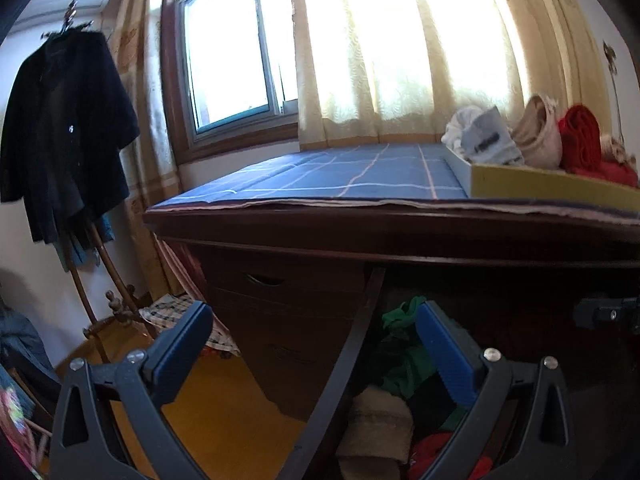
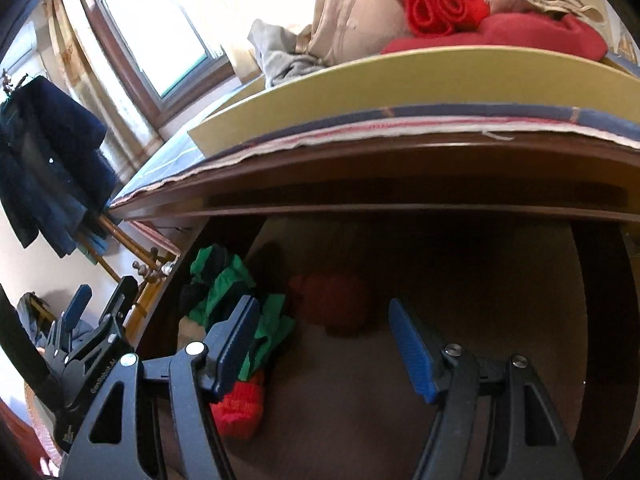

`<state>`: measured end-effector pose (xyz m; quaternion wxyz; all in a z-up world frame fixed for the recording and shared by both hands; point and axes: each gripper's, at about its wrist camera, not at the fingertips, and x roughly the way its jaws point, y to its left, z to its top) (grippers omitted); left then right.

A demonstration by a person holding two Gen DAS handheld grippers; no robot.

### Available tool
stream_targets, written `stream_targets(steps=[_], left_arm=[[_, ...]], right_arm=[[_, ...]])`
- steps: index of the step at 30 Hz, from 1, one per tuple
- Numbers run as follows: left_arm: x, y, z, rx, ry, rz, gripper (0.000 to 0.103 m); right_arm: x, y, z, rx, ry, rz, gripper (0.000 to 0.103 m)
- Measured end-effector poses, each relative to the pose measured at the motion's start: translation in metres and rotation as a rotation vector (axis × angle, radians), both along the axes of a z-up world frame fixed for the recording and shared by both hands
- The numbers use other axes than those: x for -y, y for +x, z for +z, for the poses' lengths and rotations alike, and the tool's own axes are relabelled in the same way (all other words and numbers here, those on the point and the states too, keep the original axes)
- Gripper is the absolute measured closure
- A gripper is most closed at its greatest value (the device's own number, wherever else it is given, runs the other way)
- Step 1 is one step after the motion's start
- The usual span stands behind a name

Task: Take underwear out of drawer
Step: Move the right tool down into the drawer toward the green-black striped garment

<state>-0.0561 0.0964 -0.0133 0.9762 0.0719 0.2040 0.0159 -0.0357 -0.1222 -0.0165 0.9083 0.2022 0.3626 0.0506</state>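
From the left wrist, my left claw (image 1: 316, 344) hangs released over the side wall of the open drawer (image 1: 352, 360), and from the right wrist, my right claw (image 2: 324, 336), released and empty, should dip squarely onto the dark red underwear (image 2: 332, 300) just ahead.

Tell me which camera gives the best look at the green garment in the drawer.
Right wrist view: the green garment lies in the open, only partly behind a finger. In the left wrist view the green garment is dark and cut off by a gripper finger and the drawer's side.
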Motion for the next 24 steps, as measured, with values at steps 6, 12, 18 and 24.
stream_targets(steps=[6,12,18,24], left_arm=[[-0.017,-0.003,0.003,0.001,-0.085,0.023,0.0],[-0.031,0.004,0.004,-0.009,-0.14,0.082,0.0],[-0.022,0.002,0.001,0.013,-0.08,0.112,0.0],[-0.029,0.005,0.002,-0.011,-0.123,0.125,0.0]], right_arm=[[-0.011,0.004,0.0,-0.007,-0.026,0.066,0.033],[-0.03,0.014,-0.001,-0.032,-0.044,0.167,0.033],[-0.063,0.033,-0.006,-0.078,-0.049,0.266,0.033],[-0.084,0.046,-0.009,-0.109,-0.05,0.287,0.033]])
